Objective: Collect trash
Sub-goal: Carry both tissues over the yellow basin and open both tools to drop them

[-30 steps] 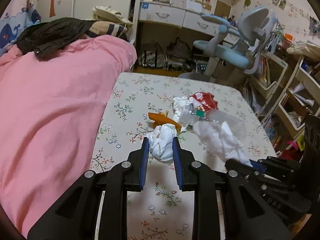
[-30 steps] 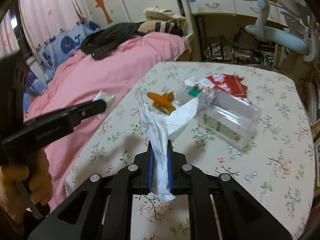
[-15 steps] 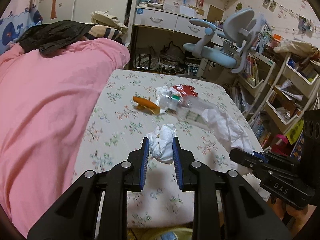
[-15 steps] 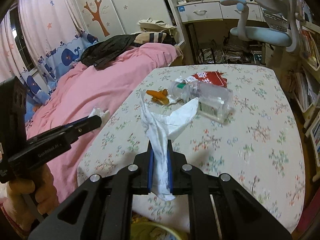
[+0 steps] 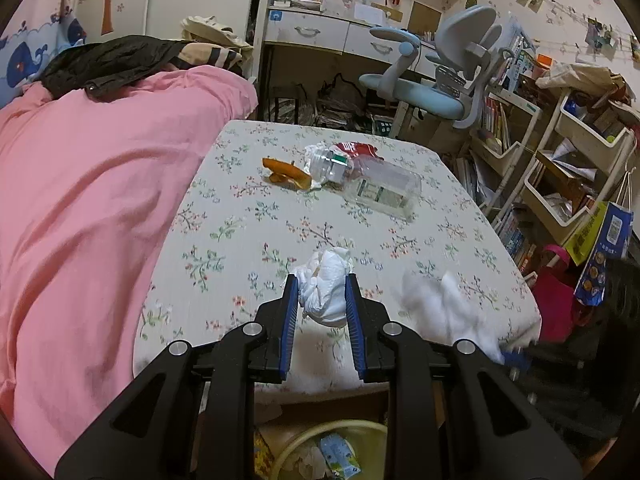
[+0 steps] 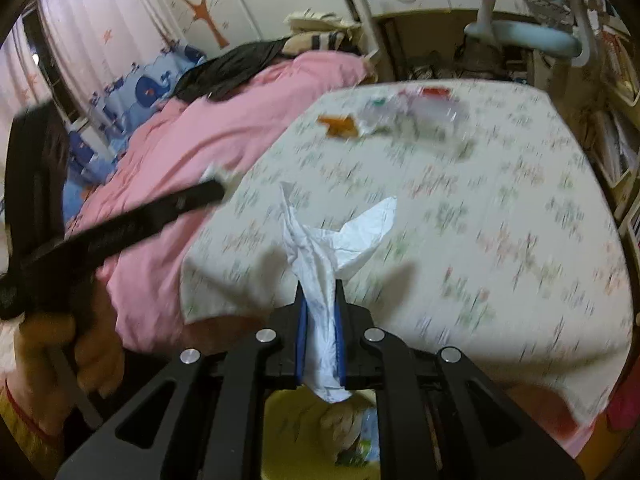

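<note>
**Both grippers carry tissue above a bin at the table's near edge**

The left gripper (image 5: 322, 300) has its blue pads pinching a crumpled white tissue wad (image 5: 325, 294), which bulges up out of the jaws; the right gripper (image 6: 321, 320) has its pads pressed almost together on a long twisted tissue (image 6: 320, 280), whose upper end fans out above the fingers and whose lower end pokes out below them. In the left wrist view the right gripper's tissue shows as a white blur at lower right; in the right wrist view the left gripper reaches in from the left as a dark bar, with a hand (image 6: 60, 356) wrapped around its grip.

Directly under both pairs of fingers sits a yellow bin (image 5: 332, 452), already holding wrappers and paper; it stands on the floor just in front of the near edge of the floral tablecloth (image 5: 248, 240). Farther back on the cloth lie an orange peel (image 5: 286, 172), a clear plastic bottle (image 5: 372, 184) on its side, and a red wrapper (image 5: 356, 149) touching the bottle's neck end; all three are well apart from the grippers. A pink blanket (image 5: 80, 200) borders the table on the left; a blue desk chair (image 5: 432, 88) stands beyond it.
</note>
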